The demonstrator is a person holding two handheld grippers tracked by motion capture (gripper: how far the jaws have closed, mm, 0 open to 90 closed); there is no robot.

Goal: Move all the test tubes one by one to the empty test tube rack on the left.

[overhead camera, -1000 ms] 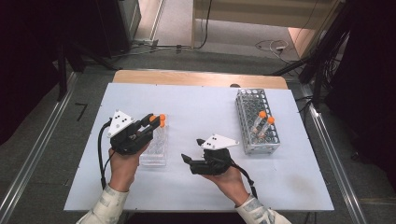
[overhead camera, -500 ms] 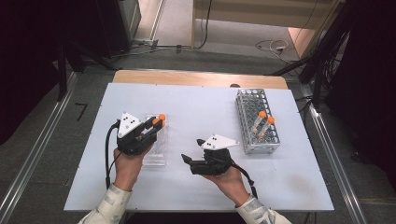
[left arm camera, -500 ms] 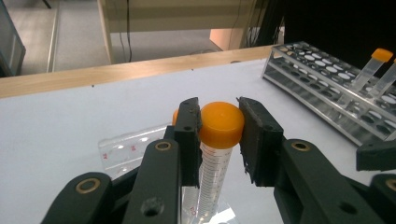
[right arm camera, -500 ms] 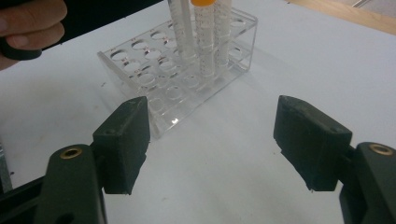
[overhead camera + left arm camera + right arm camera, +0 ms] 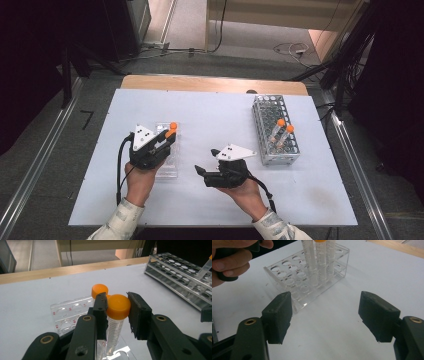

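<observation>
The left hand-held gripper (image 5: 116, 312) is clamped on an orange-capped tube (image 5: 115, 320) just under its cap. The tube stands upright, cap up, its long axis vertical, bottom end down in the clear plastic rack (image 5: 167, 150) on the tabletop (image 5: 210, 115). The right hand-held gripper (image 5: 325, 315) sits nearby with its jaws wide apart, gripping nothing.

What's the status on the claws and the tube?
Left claw shut on orange-capped clear plastic tube, lowered into clear acrylic rack. Right claw open, idle. Nothing in the way.
</observation>
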